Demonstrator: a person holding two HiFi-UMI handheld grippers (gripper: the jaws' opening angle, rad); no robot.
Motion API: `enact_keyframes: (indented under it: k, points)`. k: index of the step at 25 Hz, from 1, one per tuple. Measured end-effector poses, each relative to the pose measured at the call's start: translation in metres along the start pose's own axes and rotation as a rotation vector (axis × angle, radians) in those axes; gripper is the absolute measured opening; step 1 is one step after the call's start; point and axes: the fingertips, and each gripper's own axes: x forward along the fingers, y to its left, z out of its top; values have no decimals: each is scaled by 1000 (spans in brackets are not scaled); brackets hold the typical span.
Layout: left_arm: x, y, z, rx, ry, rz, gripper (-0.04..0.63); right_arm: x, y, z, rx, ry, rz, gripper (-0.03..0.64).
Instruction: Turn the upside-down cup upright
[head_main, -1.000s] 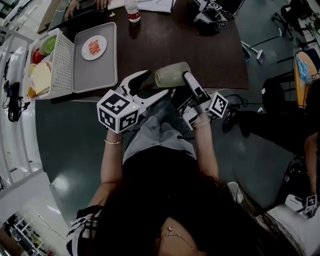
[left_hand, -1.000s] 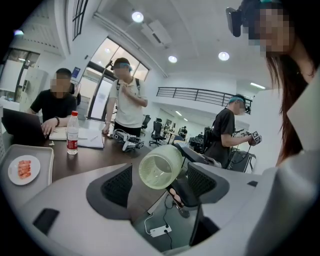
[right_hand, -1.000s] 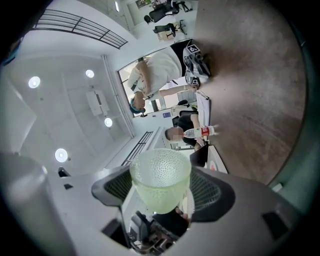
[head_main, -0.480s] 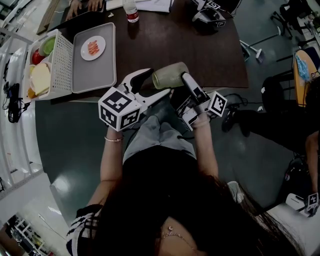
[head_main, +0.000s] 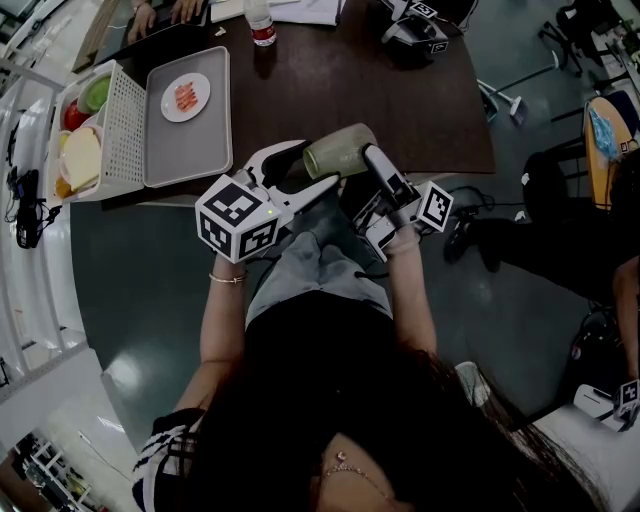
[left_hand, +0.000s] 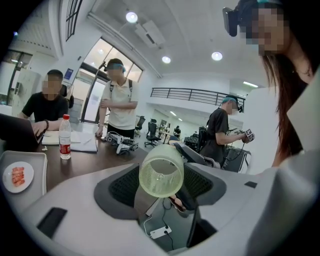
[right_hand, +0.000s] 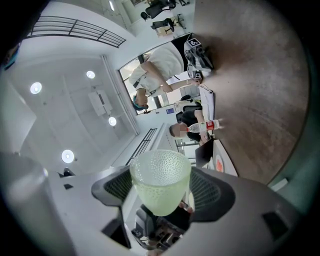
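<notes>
At the far left, one white basket stood open on the tabletop with several pieces of food in it: one red, one green and one pale slab like bread. Just beside it lay one grey tray that carried one white plate with red food on it. One water bottle with a red label stood upright near the far edge.

The left gripper reached in from the left. Its jaws stood wide apart and had just been closing. One round end of the cup sat between them, and no pad was plainly pressing on it.

The one cup, pale green and dimpled, hung in the air over the near edge of the tabletop. It lay roughly on its side and touched no surface.

The right gripper came in from the right. Its jaws were clamped on the other end of the cup, one pad against each side.

Further right, at the far side of the tabletop, lay spare grippers, with two marker cubes showing.

The left gripper view took in three other people beyond the tabletop: one seated at the left and two standing further right.
</notes>
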Motion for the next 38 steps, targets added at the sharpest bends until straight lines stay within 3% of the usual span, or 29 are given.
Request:
enact_keyframes:
  k: [22,38]
  points:
    - [-5,0,-1,21,-27,13,281,0,-3,-4,37,-17,38,354]
    - [-5,11,5,-24,-68,19,281,3,-9,2,26,-27,31,354]
